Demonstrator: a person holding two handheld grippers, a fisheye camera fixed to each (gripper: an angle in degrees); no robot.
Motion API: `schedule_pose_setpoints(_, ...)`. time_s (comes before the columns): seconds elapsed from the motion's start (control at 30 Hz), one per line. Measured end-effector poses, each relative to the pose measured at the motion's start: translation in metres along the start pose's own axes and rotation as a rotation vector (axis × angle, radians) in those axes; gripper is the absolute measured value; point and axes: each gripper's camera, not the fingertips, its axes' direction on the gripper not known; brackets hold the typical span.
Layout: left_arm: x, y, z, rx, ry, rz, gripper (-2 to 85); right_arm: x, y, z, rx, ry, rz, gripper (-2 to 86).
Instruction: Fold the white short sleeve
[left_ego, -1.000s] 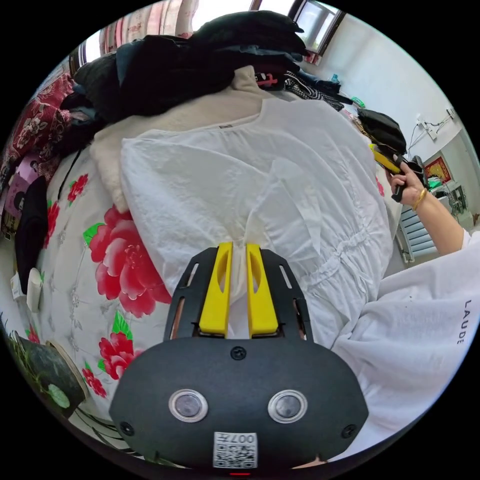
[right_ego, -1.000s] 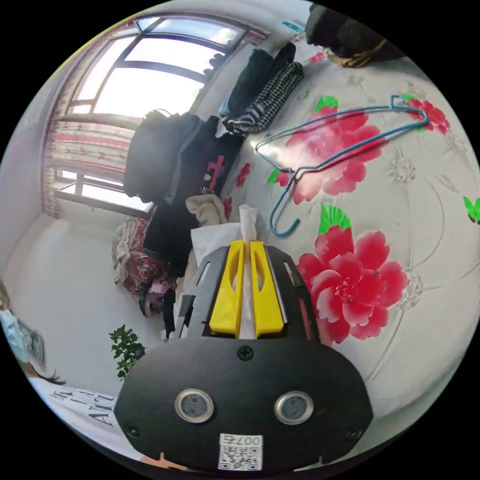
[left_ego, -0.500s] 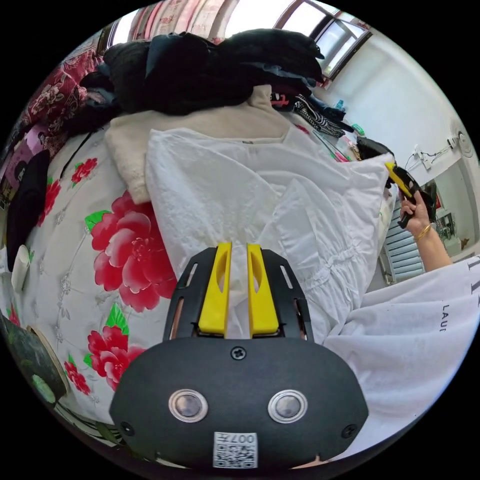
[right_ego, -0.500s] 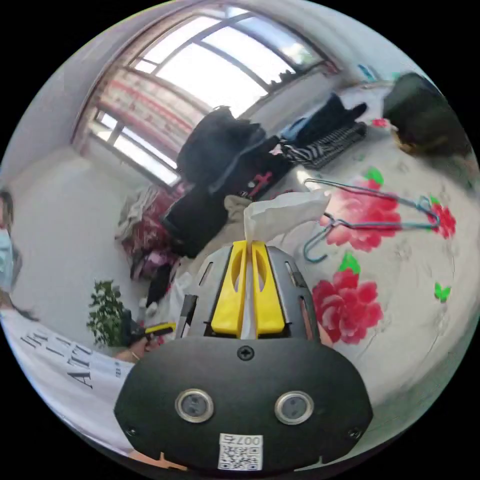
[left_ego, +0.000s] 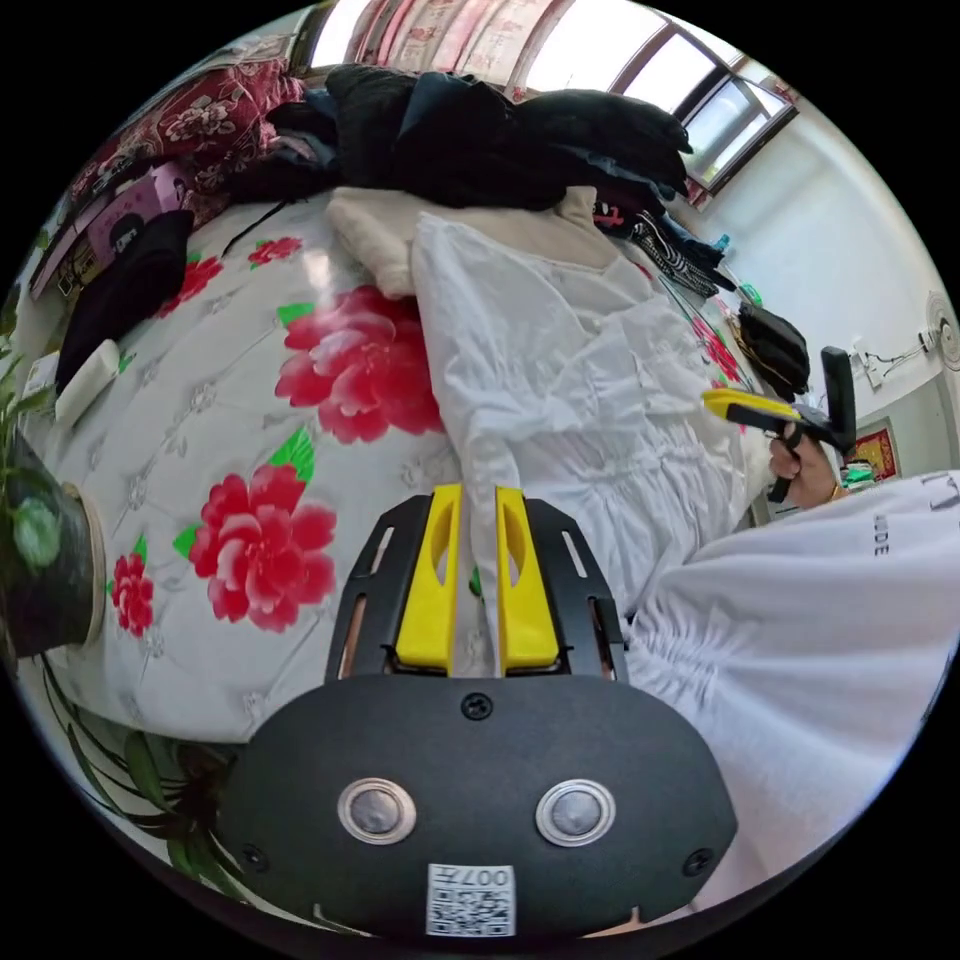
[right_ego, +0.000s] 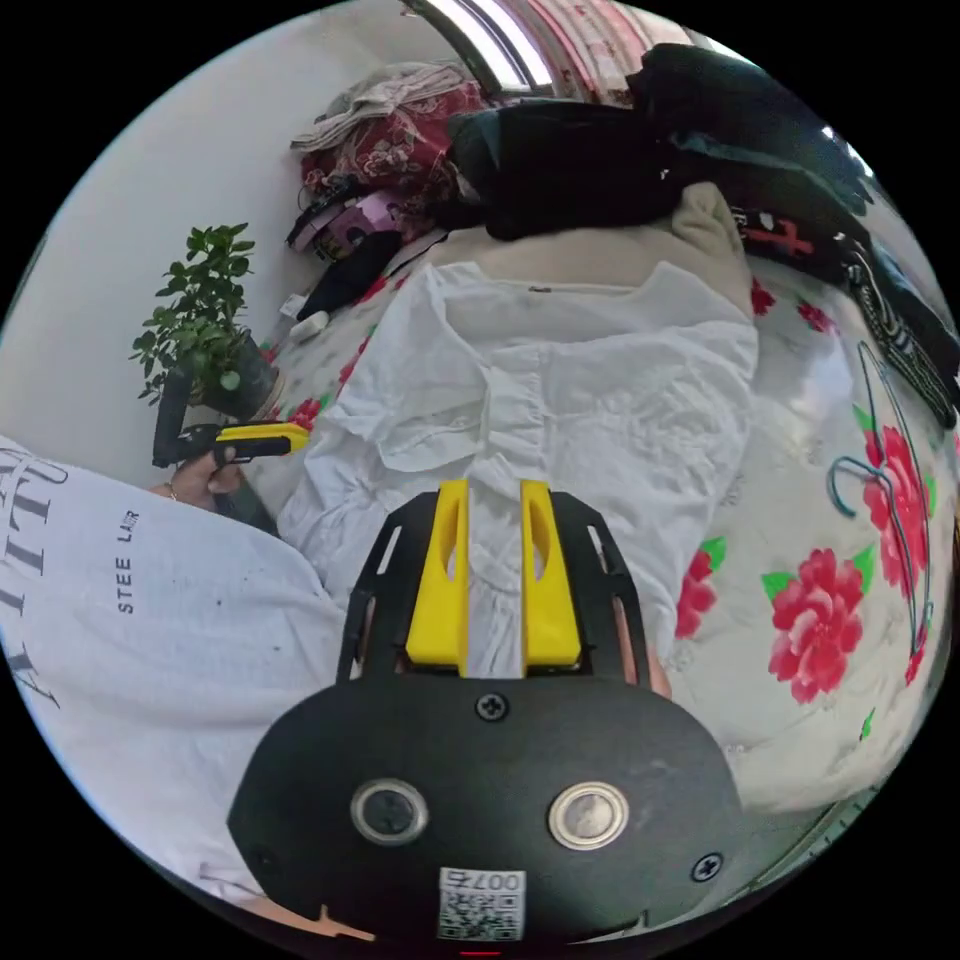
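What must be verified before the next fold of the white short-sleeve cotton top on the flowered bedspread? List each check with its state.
1. Left gripper holds the white short-sleeve cotton top: ok, fabric sits between its jaws.
2. Right gripper free: ok, jaws apart.
3. Top lies smooth: not ok, creased across the middle.
4. Collar end clear of other clothes: not ok, it rests on a beige fleecy garment.
5. Blue wire hanger clear of the top: ok, apart on the flowered bedspread.
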Motion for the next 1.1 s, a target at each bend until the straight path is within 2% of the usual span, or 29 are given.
schedule_pose_setpoints(0.17,0.003,0.049,0.004,-0.115,0.024,0.013,7.8,0.045,0.069,-0.056,-0.016,0.070,0.212,9.5)
schedule_pose_setpoints(0.27,0.007,0.068,0.011,-0.173,0.041,0.019,9.4,0.067,0.114,-0.059,-0.136,0.075,0.325,11.2)
schedule_pose_setpoints(0.4,0.020,0.074,0.026,-0.212,0.080,0.021,12.0,0.074,0.136,-0.029,-0.296,0.008,0.321,11.9)
schedule_pose_setpoints(0.53,0.051,0.064,0.038,-0.273,-0.031,0.107,13.0,0.074,0.125,0.013,-0.421,-0.077,0.254,10.5)
schedule_pose_setpoints(0.63,0.072,0.066,0.049,-0.323,-0.116,0.161,10.6,0.076,0.115,0.030,-0.483,-0.095,0.208,7.3)
schedule_pose_setpoints(0.7,0.076,0.068,0.056,-0.319,-0.153,0.133,5.9,0.078,0.111,0.030,-0.487,-0.100,0.189,4.0)
schedule_pose_setpoints(0.73,0.073,0.067,0.060,-0.311,-0.195,0.094,0.5,0.081,0.108,0.027,-0.479,-0.109,0.184,2.3)
schedule_pose_setpoints(0.77,0.071,0.064,0.063,-0.320,-0.236,0.097,-0.1,0.083,0.107,0.025,-0.473,-0.121,0.180,1.8)
schedule_pose_setpoints(0.8,0.069,0.062,0.065,-0.327,-0.207,0.117,-0.4,0.087,0.105,0.020,-0.462,-0.156,0.173,1.0)
schedule_pose_setpoints(0.87,0.056,0.049,0.067,-0.329,-0.013,0.139,-0.8,0.094,0.102,0.007,-0.423,-0.206,0.162,0.4)
schedule_pose_setpoints(0.93,0.040,0.036,0.062,-0.300,0.107,0.111,-0.9,0.108,0.096,-0.018,-0.327,-0.291,0.181,0.0)
schedule_pose_setpoints(1.1,-0.007,-0.016,0.035,-0.084,0.366,0.044,-0.9,0.150,0.072,-0.075,-0.002,-0.468,0.265,-0.2)
